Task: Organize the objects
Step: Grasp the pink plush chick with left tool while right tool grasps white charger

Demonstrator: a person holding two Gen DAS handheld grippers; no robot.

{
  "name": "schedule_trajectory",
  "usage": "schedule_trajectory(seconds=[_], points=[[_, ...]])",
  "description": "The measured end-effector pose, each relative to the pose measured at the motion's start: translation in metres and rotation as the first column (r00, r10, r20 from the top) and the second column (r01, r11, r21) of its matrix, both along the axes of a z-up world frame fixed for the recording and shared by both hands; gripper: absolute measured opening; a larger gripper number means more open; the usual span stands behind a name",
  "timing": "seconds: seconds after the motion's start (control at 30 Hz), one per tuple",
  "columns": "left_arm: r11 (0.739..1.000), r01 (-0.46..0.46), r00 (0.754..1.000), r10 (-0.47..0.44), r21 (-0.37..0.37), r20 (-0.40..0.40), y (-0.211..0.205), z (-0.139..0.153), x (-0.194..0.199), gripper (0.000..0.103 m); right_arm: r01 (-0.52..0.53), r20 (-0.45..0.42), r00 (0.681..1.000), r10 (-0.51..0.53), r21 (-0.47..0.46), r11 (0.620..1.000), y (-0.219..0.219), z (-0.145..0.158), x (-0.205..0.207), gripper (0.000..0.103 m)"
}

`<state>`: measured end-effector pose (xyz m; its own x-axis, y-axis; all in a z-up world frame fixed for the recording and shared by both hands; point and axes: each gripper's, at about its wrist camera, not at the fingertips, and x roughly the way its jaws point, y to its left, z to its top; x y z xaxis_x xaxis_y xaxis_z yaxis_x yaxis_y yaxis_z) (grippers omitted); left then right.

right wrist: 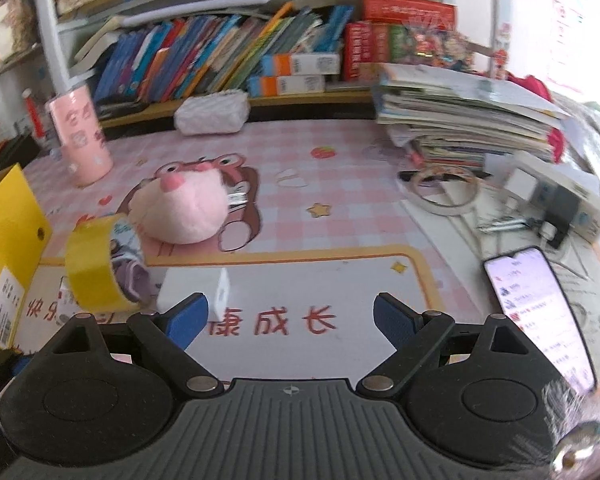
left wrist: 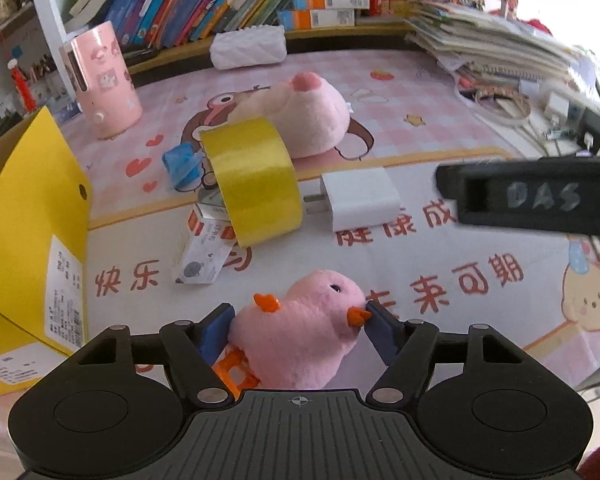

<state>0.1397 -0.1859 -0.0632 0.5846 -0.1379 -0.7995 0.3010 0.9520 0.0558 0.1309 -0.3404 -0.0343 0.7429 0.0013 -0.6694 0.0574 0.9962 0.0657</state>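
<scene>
My left gripper (left wrist: 298, 318) is shut on a small pink plush duck (left wrist: 300, 332) with orange beak and feet, held just above the desk mat. Ahead of it stand a yellow tape roll (left wrist: 252, 182), a small white carton (left wrist: 200, 250), a white charger (left wrist: 360, 198), a blue wad (left wrist: 182, 166) and a larger pink plush (left wrist: 300, 120). My right gripper (right wrist: 290, 314) is open and empty above the mat, with the charger (right wrist: 198, 294) by its left finger. The tape roll (right wrist: 96, 264) and pink plush (right wrist: 184, 210) lie ahead on the left. The right gripper's finger (left wrist: 532, 196) crosses the left view.
An open yellow box (left wrist: 32, 240) stands at the left, also in the right wrist view (right wrist: 8, 248). A pink cylinder (left wrist: 102, 82) and white pouch (left wrist: 248, 46) stand before a bookshelf. A paper stack (right wrist: 460, 120), tape ring (right wrist: 446, 192), power strip (right wrist: 556, 196) and lit phone (right wrist: 540, 312) crowd the right.
</scene>
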Motion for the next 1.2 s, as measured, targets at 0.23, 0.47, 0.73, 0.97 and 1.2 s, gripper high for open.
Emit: schedule_trajectory(seconds=[0.23,0.47,0.73,0.97,1.2], points=[[0.995,-0.059,0.998,0.061,-0.079,0.03,0.022,0.016,0.0,0.05,-0.162,-0.024,0.987,0.161,-0.084,0.983,0.033,-0.01,0.025,0.088],[0.989,-0.114,0.993,0.116,-0.091,0.009,0.042,0.017,-0.005,0.05,-0.255,-0.09,0.965,0.246,-0.115,0.96,0.059,-0.03,0.054,0.081],[0.992,-0.105,0.994,0.104,-0.064,-0.017,0.037,0.01,-0.007,0.069,-0.276,-0.132,0.955,0.264,-0.087,0.957,0.067,-0.049,0.077,0.061],[0.994,-0.102,0.994,0.101,-0.03,-0.048,0.027,0.002,-0.004,0.076,-0.271,-0.136,0.956,0.26,-0.066,0.96,0.052,-0.043,0.068,0.053],[0.989,-0.146,0.984,0.143,-0.019,-0.105,0.026,-0.011,0.003,0.062,-0.221,-0.128,0.967,0.219,-0.003,0.975,0.024,-0.026,0.046,0.052]])
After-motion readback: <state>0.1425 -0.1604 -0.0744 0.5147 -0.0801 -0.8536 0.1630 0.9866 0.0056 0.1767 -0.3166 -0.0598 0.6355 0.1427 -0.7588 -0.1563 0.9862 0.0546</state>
